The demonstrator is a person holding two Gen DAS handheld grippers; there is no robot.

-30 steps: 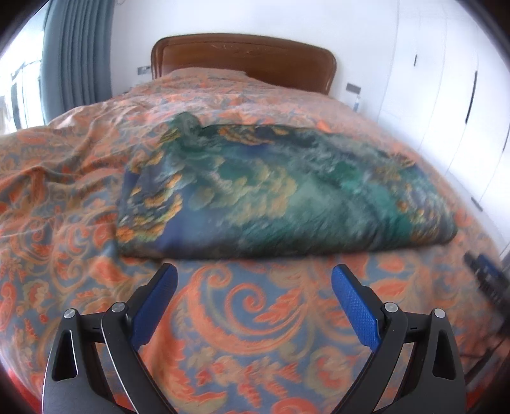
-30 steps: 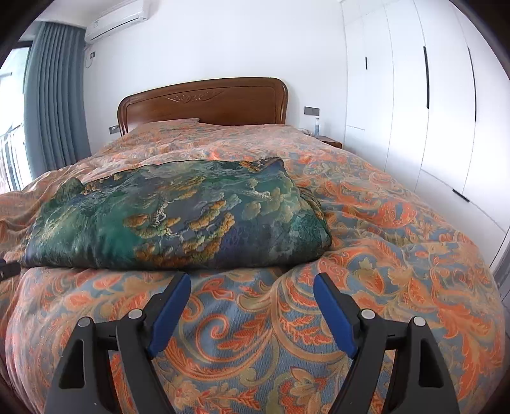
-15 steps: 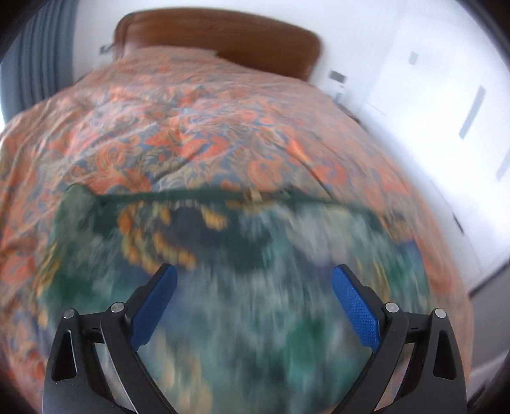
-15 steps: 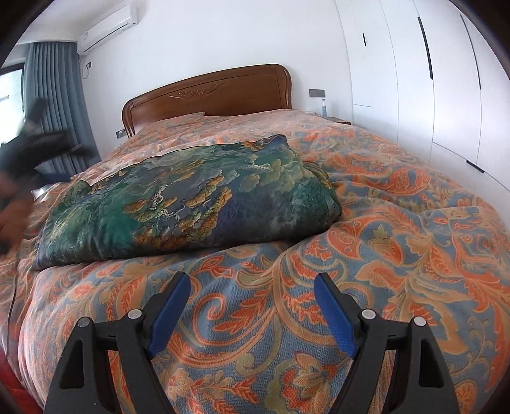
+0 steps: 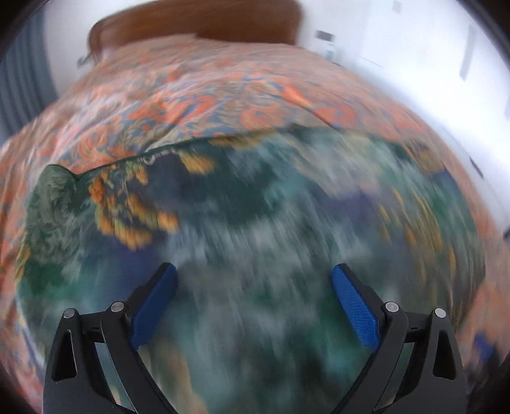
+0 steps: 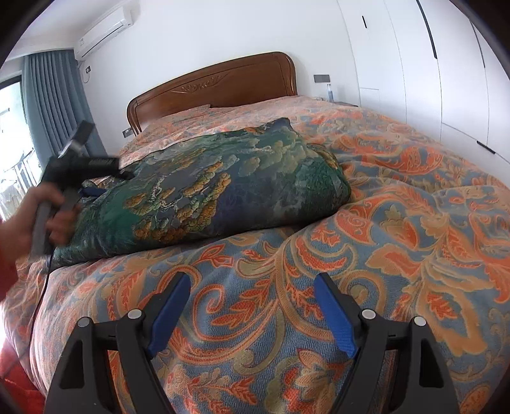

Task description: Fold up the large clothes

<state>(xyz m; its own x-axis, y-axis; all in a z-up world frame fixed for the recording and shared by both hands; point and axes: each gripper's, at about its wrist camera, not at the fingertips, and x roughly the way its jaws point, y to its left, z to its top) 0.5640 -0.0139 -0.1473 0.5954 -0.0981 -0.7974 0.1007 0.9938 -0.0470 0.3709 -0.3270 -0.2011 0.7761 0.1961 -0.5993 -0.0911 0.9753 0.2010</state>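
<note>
One folded garment (image 6: 220, 191), a green and blue cloth with gold cloud patterns, lies on the bedspread (image 6: 398, 229) in the middle of my right wrist view, reaching from the left edge towards the centre. In my left wrist view the same cloth (image 5: 255, 223) fills the centre and lower half of the frame, heavily blurred, with only its far hem sharp at upper left. My left claw (image 5: 253, 277) sits at the bottom of that frame, its two blue pads (image 5: 353, 305) spread wide with nothing between them, directly over the cloth; whether they touch it I cannot tell. In the right wrist view that same claw (image 6: 92, 188) appears at middle left, gripped by my left hand (image 6: 35, 216), at the near-left end of the cloth. My right claw (image 6: 251, 286) sits at the bottom of its frame, its two pads (image 6: 334, 315) likewise apart and empty, over bare orange and blue paisley bedspread, short of the cloth. Behind stands one wooden headboard (image 6: 216, 86), one curtain (image 6: 54, 102) at upper left, one air conditioner (image 6: 105, 28) above it, and white wardrobe doors (image 6: 446, 79) at right.
</note>
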